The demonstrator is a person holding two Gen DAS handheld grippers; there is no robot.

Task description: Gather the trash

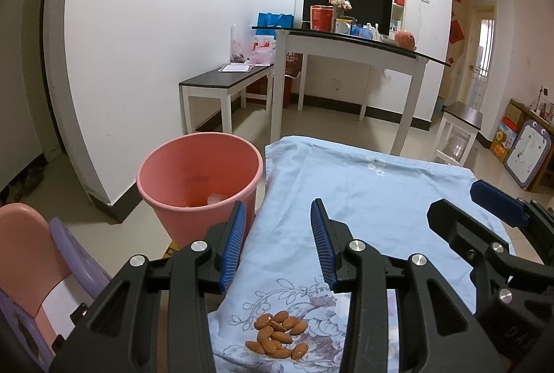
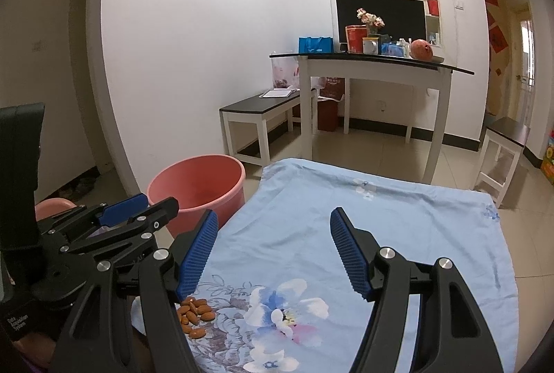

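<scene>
the pink plastic bin (image 1: 199,174) stands on the tiled floor just beside the left edge of the cloth-covered table; it is round and tapered, with a rolled rim, smooth walls and some dark smears inside. at its bottom i see a small pale crumpled piece and something orange beside it, too small to name. the trash to be collected, a loose pile of brown almonds (image 1: 277,335), lies on the near left part of the light blue tablecloth (image 1: 374,200), on a printed floral patch, well short of the bin. the cloth is thin and creased, and hangs over the table edge next to the bin. my left gripper (image 1: 278,243) stands wide apart with nothing between its ribbed blue pads, hovering above the cloth with the almonds below and between its black arms. my right gripper (image 2: 273,250) is likewise spread wide and empty, over the blue flower print, with the almonds just under its left finger. each gripper shows at the edge of the other's view. a pink and purple child's chair (image 1: 45,255) sits near left of the bin. farther off stand a low dark-topped bench (image 1: 225,78) and a white-legged table (image 1: 353,44) crowded with a red canister, jars, flowers and a black monitor.
</scene>
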